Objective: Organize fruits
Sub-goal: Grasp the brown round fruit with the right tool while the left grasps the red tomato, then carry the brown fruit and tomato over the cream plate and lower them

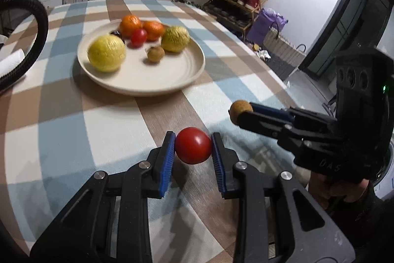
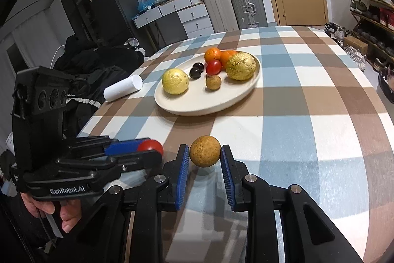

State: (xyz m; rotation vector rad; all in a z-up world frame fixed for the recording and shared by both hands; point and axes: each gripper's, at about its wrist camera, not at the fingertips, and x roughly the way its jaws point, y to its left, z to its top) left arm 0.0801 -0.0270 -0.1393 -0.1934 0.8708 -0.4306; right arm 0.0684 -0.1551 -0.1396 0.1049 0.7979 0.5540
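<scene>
A red tomato [image 1: 193, 149] was held between the blue pads of the left gripper [image 1: 193, 150], clear of the checked tablecloth [image 1: 73, 130] near its front edge. A brown round fruit [image 2: 205, 151] was clamped between the fingers of the right gripper [image 2: 205, 157], just beside the left one. Farther in, toward the table's middle, a cream plate [image 2: 197, 105] was seen carrying two yellow fruits, two oranges [image 2: 212, 54], a second tomato [image 2: 213, 67], two dark fruits and a small brown one. A white roll [image 2: 123, 88] lay at the left edge.
</scene>
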